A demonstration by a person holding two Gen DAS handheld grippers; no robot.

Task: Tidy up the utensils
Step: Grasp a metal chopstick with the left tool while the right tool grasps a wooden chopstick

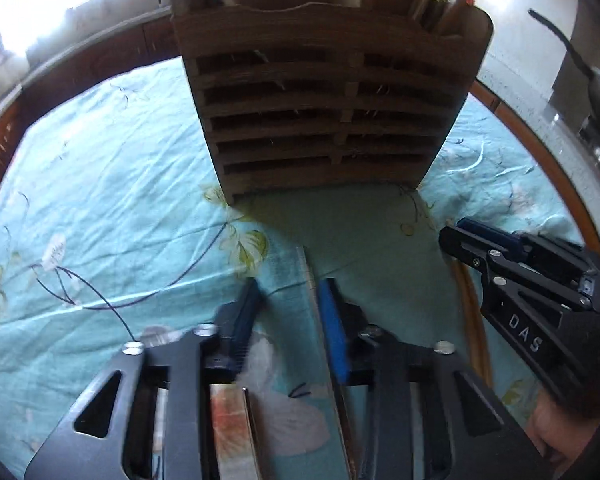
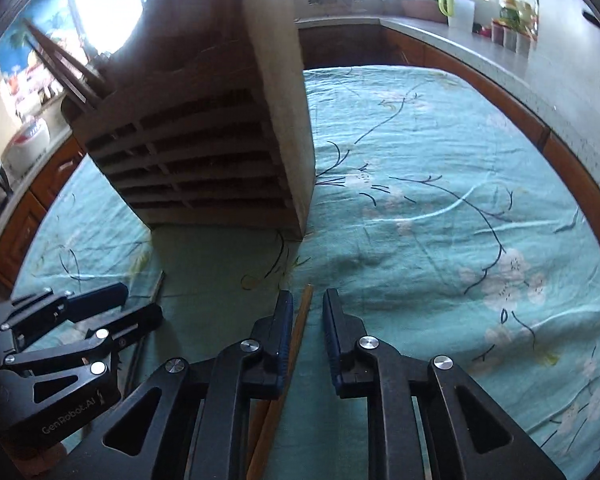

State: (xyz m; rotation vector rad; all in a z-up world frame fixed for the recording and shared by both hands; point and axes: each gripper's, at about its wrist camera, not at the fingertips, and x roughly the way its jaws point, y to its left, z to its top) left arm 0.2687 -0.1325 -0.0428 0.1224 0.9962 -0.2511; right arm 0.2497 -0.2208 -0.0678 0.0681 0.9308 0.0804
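A slatted brown wooden utensil holder (image 1: 328,112) stands upright on a table covered with a turquoise cloth printed with pale blossoms and dark twigs (image 1: 112,152), and it already carries some long pieces: wooden sticks lean out of its side pocket and a pale rounded handle rises from the middle compartment. Two pieces are left lying on the cloth in front of it. The left gripper (image 1: 290,292) straddles a flat, thin strip-like utensil (image 1: 309,276) (a knife or ruler-like blade, too blurred to name), its jaws narrowed around it with a gap on one side, so a firm pinch cannot be told. The right gripper (image 2: 308,308) straddles a slim light wooden stick (image 2: 300,320), which lies against one blue pad while the other stands clear. Both lifts and the drops into the holder seem yet to come.
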